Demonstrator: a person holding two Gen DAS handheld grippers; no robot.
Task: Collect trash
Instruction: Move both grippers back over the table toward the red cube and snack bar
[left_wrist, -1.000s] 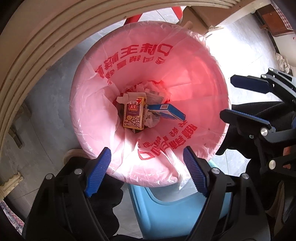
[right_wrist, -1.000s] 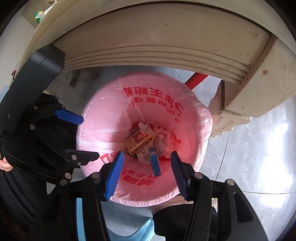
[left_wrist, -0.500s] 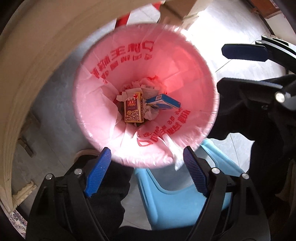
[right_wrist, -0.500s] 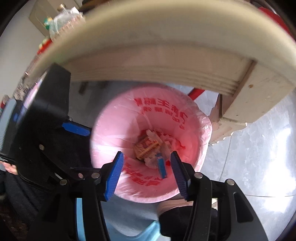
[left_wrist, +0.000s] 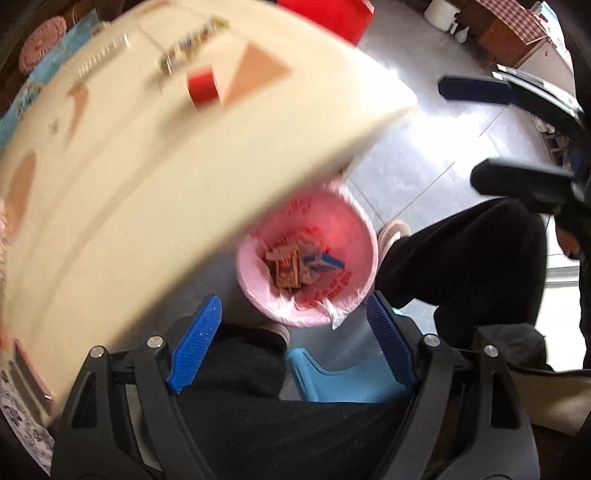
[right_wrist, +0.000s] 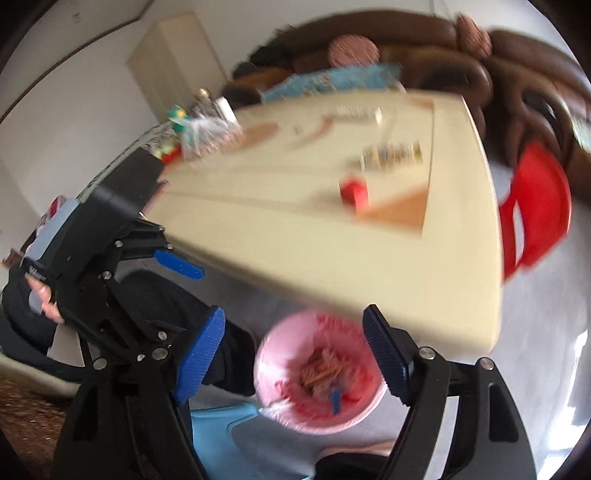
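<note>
both grippers raised above bin. left gripper (left_wrist: 293, 345) wide, nothing held. right gripper (right_wrist: 293, 363) jaws just opened, nothing between. boxes and paper seen in pink-lined bin (left_wrist: 354, 236) below fingertips. red box (right_wrist: 354, 192) and striped packet (right_wrist: 391, 153) (blurred) left on table (right_wrist: 332, 254) ahead.

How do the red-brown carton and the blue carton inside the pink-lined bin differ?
The red-brown carton is broader and shows its printed face; the blue carton is slimmer and shows a narrow edge. The red-brown one sits mid-pile, the blue one beside it toward the pink-lined bin's wall. Both lie on crumpled paper.
</note>
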